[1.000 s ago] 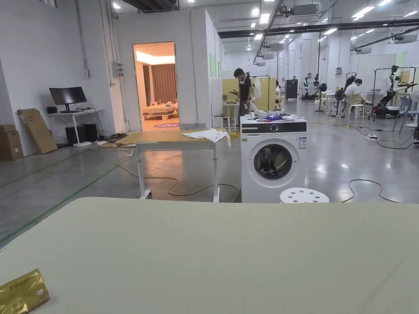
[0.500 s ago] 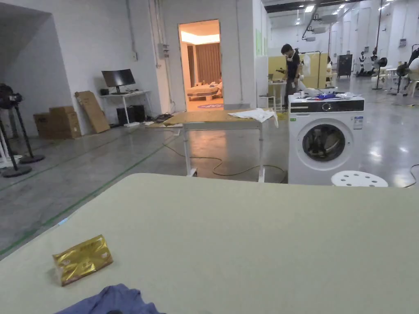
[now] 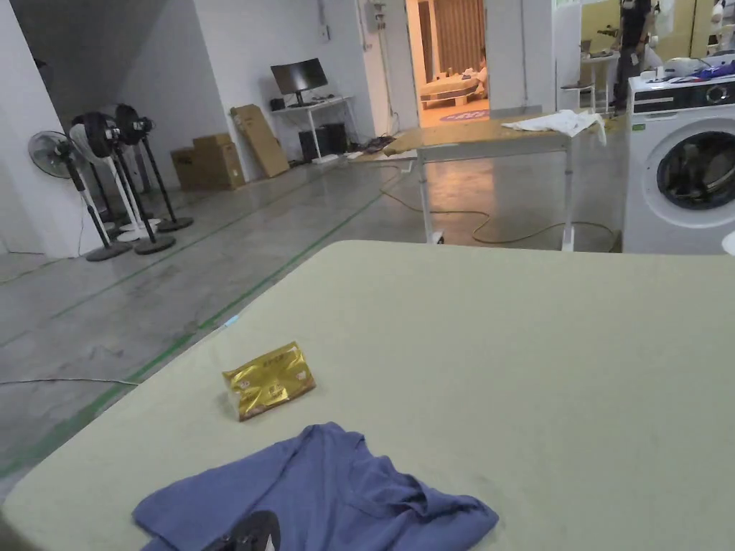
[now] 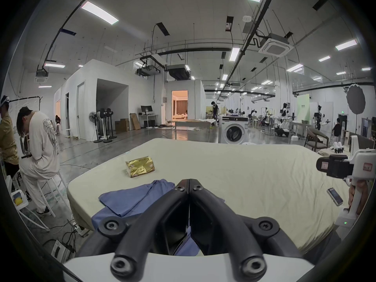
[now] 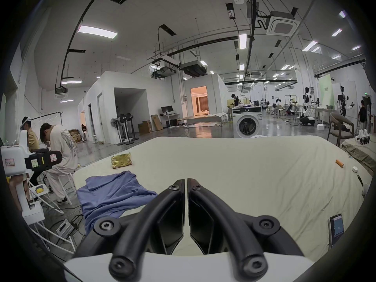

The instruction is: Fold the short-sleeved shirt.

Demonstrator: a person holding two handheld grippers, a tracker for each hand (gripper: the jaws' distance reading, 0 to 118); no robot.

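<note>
Blue shirt (image 3: 323, 488) lies crumpled, seemingly overhanging the table's near-left corner.

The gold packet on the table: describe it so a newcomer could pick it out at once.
Start at the big pale green table in the foreground of the head view, then go to its near left part, where the crumpled blue shirt lies. Just beyond the shirt, apart from it, lies the gold packet. It is small, flat and shiny, the only metallic-looking thing on that matte surface.

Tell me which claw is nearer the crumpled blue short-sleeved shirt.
Left. The left claw hovers directly over the crumpled blue short-sleeved shirt; the right claw sits off its right edge, over bare bed sheet.
</note>
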